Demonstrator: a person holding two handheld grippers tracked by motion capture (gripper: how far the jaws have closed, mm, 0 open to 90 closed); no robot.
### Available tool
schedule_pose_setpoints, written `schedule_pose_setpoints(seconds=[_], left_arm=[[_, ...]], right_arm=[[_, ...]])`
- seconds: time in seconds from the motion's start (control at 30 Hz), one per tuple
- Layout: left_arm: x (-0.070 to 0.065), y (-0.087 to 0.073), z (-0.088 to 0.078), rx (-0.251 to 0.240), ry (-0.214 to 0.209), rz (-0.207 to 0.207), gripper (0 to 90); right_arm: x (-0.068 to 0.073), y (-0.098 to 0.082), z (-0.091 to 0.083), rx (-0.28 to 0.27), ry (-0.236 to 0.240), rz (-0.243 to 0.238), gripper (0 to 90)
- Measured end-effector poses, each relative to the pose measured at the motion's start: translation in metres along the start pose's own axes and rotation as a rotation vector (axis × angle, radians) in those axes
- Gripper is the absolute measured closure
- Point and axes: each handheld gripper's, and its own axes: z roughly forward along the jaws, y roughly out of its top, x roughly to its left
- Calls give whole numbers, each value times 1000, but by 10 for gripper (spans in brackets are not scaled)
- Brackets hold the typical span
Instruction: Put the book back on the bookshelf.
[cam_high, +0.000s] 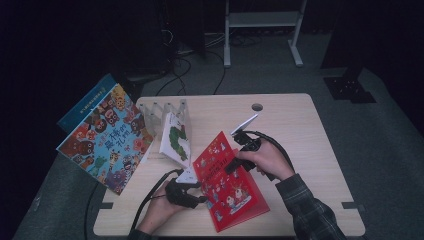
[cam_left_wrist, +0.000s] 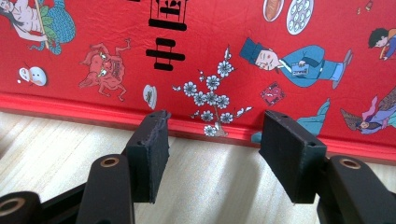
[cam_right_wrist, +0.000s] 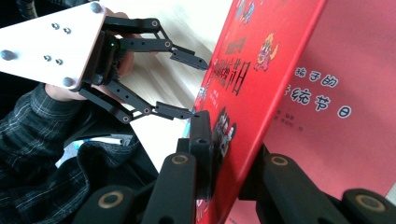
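Right gripper (cam_right_wrist: 224, 154): jaws clamp the cover of the red book (cam_high: 227, 182), which lies propped on the table (cam_high: 310, 150) near the person's edge.
Left gripper (cam_left_wrist: 212, 154): jaws apart, just short of the book's lower edge, holding nothing.
Risk: the thin cover may slip or bend; the tilted book could flop shut.
Hidden: the pad behind the cover; whether the left jaws touch the book.

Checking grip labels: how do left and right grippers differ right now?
The right gripper is clamped on the red book, one jaw on each face of its cover; the left gripper stands open with nothing between its jaws. The right holds the book tilted up off the table; the left sits low beside the book's edge. Both have black jaws and point at the red book.
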Motion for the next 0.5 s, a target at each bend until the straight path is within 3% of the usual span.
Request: schedule_pose_setpoints(seconds=[0.23, 0.4, 0.5], left_arm=[[-1, 0, 0, 17, 14, 18, 404], [3, -1, -3, 2, 9, -3, 347], [5, -1, -7, -17, 7, -25, 290]], right_arm=[[2, 0, -1, -9, 6, 7, 826], [6, -1, -7, -46, 1, 1, 866], [8, -3, -13, -74, -9, -33, 876]])
